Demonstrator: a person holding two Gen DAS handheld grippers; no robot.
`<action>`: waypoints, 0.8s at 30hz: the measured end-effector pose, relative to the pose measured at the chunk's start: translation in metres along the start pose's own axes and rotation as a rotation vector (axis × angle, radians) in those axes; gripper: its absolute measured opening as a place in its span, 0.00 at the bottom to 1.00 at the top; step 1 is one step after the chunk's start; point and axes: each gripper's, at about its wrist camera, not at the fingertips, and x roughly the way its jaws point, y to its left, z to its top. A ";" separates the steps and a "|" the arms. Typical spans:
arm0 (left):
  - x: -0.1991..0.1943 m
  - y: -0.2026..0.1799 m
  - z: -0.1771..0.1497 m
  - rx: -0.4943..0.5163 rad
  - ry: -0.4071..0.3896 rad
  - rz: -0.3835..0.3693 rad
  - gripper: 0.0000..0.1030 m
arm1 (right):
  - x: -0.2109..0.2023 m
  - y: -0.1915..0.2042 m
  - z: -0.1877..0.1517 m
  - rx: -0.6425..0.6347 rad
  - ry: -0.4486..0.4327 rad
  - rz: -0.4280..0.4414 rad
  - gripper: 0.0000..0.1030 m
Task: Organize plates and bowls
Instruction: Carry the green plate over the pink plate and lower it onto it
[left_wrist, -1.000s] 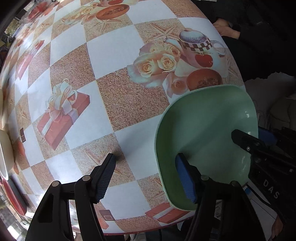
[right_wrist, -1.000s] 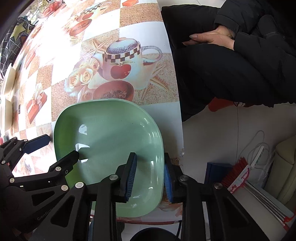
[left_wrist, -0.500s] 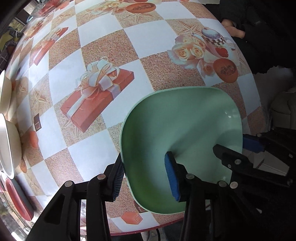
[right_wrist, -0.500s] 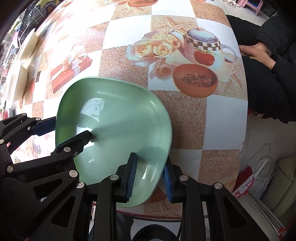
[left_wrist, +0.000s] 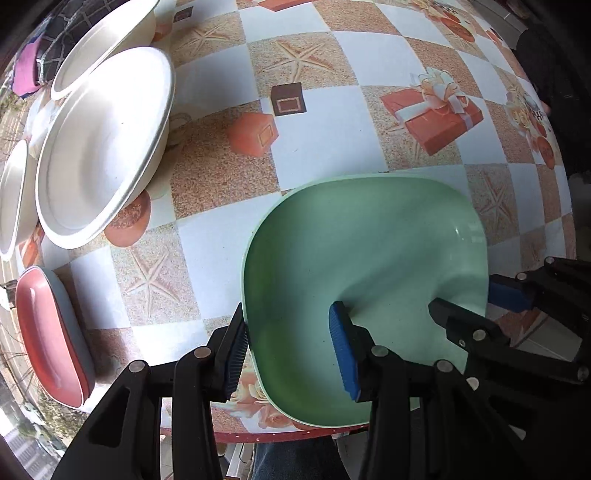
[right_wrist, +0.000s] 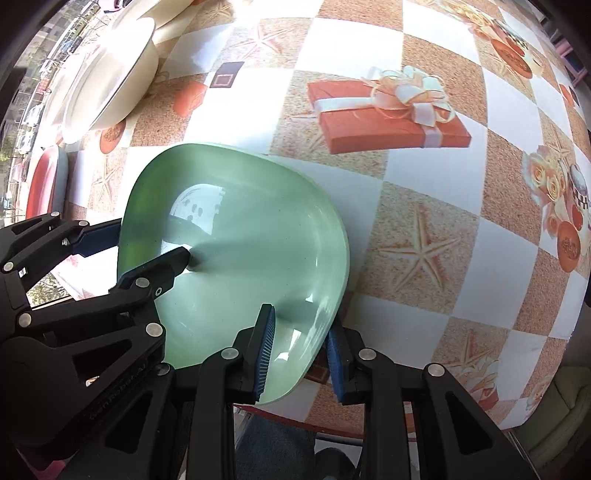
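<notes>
A pale green square plate (left_wrist: 369, 251) with a deep rim hangs over the front part of the checked table (left_wrist: 325, 122), held from both sides. My left gripper (left_wrist: 290, 354) is shut on its left rim, one pad outside and one inside. My right gripper (right_wrist: 301, 358) is shut on the opposite rim of the green plate (right_wrist: 240, 229). Each gripper shows in the other's view: the right gripper (left_wrist: 491, 306) at the plate's far side, the left gripper (right_wrist: 122, 254) reaching in from the left.
Stacked white bowls (left_wrist: 103, 147) stand at the table's left, with another white bowl (left_wrist: 103, 40) behind and one more at the left edge. A pink-red dish (left_wrist: 48, 332) sits at the front left corner. The table's front edge (left_wrist: 288, 432) runs just under the plate.
The left gripper closed on the plate's rim. Both grippers carried the green plate leftward across the table; the white bowls and red dish came into view, and the seated person's hands dropped out.
</notes>
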 end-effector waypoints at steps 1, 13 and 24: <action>0.000 0.013 -0.001 -0.010 0.003 0.002 0.45 | 0.002 0.012 0.003 -0.011 0.003 0.000 0.29; 0.000 0.101 -0.035 0.028 -0.003 -0.002 0.48 | 0.013 0.092 0.021 0.127 -0.004 -0.083 0.29; 0.001 0.082 -0.035 0.036 -0.002 -0.033 0.48 | 0.003 0.066 0.052 0.164 0.043 -0.066 0.29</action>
